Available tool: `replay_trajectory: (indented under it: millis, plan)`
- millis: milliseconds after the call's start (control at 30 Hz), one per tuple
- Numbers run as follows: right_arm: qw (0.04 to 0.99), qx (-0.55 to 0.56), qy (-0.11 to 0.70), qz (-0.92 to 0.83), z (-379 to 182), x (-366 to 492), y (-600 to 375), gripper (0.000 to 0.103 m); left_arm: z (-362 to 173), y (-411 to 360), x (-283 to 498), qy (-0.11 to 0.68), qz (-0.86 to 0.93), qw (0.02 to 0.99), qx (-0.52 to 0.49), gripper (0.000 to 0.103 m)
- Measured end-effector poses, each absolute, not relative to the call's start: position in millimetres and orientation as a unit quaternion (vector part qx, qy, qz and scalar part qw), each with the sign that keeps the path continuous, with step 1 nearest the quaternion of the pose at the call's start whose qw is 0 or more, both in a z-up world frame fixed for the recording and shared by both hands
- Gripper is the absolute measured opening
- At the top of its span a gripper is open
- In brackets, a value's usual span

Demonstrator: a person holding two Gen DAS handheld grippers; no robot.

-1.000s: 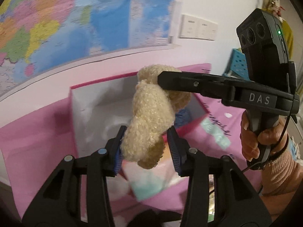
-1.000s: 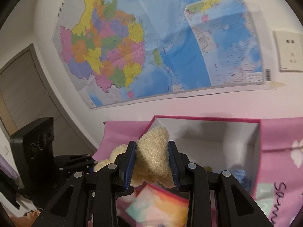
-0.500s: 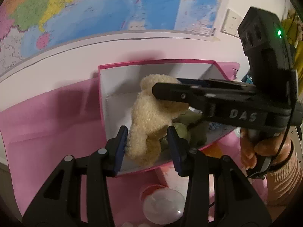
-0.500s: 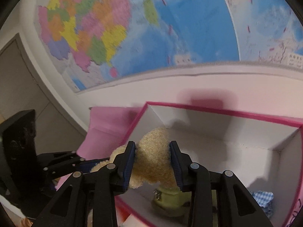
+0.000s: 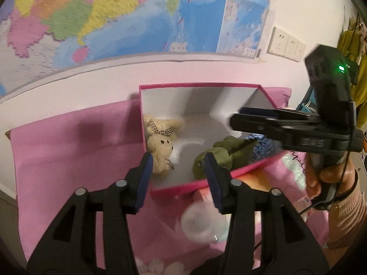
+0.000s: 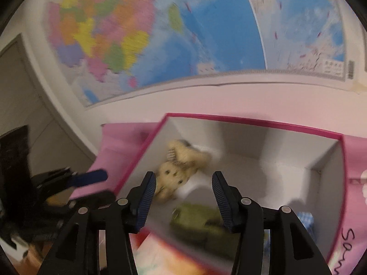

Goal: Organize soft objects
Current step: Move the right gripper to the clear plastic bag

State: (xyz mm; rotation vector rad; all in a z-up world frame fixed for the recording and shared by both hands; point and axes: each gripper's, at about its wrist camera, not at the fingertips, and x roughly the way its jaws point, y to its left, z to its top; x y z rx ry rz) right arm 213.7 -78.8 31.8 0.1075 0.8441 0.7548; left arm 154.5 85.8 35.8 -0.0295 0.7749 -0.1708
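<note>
The bunny (image 5: pixel 161 146) lies in the box (image 5: pixel 197 86), against its left wall and toward the near-left corner, face up, with a checked bow between its ears. A green toy (image 5: pixel 220 158) lies by the box's near edge, and a blue knit piece (image 5: pixel 263 145) sits toward the near-right corner, touching the green one as far as the blur allows. The box rests on a pink cloth (image 5: pixel 68 142) below a wall map (image 5: pixel 114 16). Both tongs stand spread and hold nothing: the left gripper (image 5: pixel 177 178) hovers over the near edge with the bunny just beyond its left finger, and the right gripper (image 6: pixel 183 197) hangs above the box interior, bunny and green toy showing between its fingers. The bunny looks light, plush and yielding, so it should squash under the pads rather than slip; its curly pile ought to grip well. The torso seems the surest place to pinch, since ears or limbs would likely let it dangle and swing. Nothing about it appears fragile, though the bow could snag. With three soft things in the box, that part of the job looks settled.
</note>
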Motion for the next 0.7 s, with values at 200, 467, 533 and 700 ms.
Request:
replay_trajectory:
  millis: [200, 467, 533, 700]
  plan:
    - [0.837, 0.047, 0.366, 0.405, 63, 160, -99, 0.052, 40, 86, 112, 0.353, -0.102, 0.930, -0.015, 0.053]
    - [0.820, 0.012, 0.362, 0.444, 66, 100, -122, 0.052, 11, 72, 58, 0.376, -0.129, 0.917, -0.004, 0.055]
    - [0.809, 0.004, 0.373, 0.454, 58, 90, -123, 0.052, 1, 69, 45, 0.388, -0.133, 0.912, -0.003, 0.055]
    - [0.766, -0.031, 0.425, 0.482, 26, 61, -117, 0.052, -28, 70, 15, 0.426, -0.147, 0.892, -0.029, 0.055]
